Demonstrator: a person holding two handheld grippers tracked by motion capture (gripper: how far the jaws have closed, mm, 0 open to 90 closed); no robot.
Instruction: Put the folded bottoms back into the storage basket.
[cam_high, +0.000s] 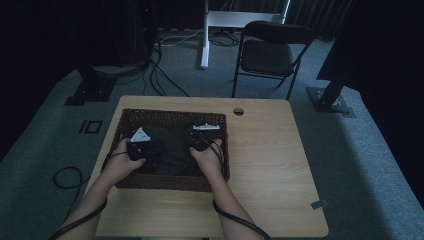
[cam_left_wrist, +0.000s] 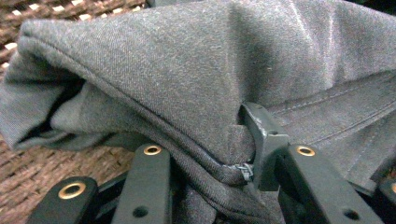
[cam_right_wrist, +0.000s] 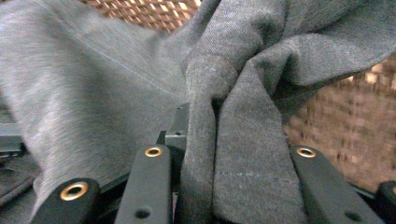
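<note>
Both forearms reach into the wicker basket (cam_high: 220, 150) on the table (cam_high: 270, 165). The left tool (cam_left_wrist: 205, 154) and right tool (cam_right_wrist: 224, 158) each pinch the grey cloth (cam_left_wrist: 196, 70) lying inside. Next move, probably: lift it together, evenly.

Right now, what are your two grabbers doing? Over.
Left gripper shut on dark grey cloth. Right gripper shut on it too. Cloth in brown woven basket. Nothing blocking.

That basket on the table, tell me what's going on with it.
A person reaches into the wicker basket with a hand-held gripper in each hand. The left hand-held gripper has its jaws closed on a seamed fold of the dark grey garment lying inside. The right hand-held gripper pinches another bunched fold of the same cloth. The garment sits in the basket, gripped at both sides.
</note>
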